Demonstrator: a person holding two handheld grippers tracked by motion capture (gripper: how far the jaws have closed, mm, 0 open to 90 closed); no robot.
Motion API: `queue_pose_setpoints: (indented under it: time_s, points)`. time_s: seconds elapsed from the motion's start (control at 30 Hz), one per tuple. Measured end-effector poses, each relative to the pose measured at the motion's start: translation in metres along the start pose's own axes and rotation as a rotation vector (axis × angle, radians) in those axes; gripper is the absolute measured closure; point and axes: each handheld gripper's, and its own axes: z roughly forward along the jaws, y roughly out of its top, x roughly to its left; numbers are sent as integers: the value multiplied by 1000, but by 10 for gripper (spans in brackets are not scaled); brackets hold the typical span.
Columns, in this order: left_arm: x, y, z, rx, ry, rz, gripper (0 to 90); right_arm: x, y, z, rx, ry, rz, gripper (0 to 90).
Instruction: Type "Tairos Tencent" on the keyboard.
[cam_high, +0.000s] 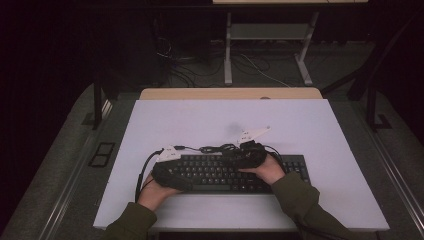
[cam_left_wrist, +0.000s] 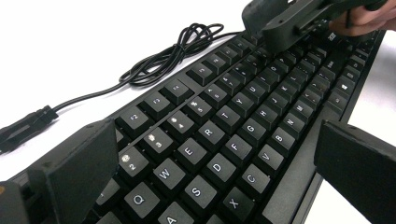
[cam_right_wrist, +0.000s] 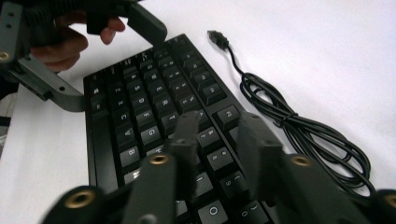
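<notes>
The black keyboard (cam_high: 240, 172) is lying flat on the white desk (cam_high: 320, 130), close to the person's edge, and both claws are working over it. Nearest, the left claw (cam_high: 167, 172) is hovering at the keyboard's left end with its jaws spread wide, one over the keyboard's far edge and the other past its near edge, as if bracketing the body to grip or steady it; in the left gripper view the jaws are standing apart around the Q, W, S and C keys and not touching them. Toward the keyboard's middle, the right claw (cam_right_wrist: 219, 140) is angling down over the upper key rows, its jaws held a narrow gap apart and pinching nothing, probably lining up on a single key. Just beyond the keyboard's back edge its cable (cam_right_wrist: 299, 126) is lying in a loose coil, the USB plug (cam_right_wrist: 217, 37) unconnected on the desk. The right claw's tips are blurring, so whether they are touching a keycap is hard to tell, and the hands are covering part of the keyboard in the high view.
</notes>
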Motion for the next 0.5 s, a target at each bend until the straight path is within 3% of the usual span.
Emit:
queue_pose_setpoints:
  time_s: [0.23,0.5]
  points:
    - [-1,-1,2,-1,-7,4,0,1,-1,2,35,16,-27,887]
    - [0,-2,3,5,-13,0,0,3,-3,6,73,35,-37,893]
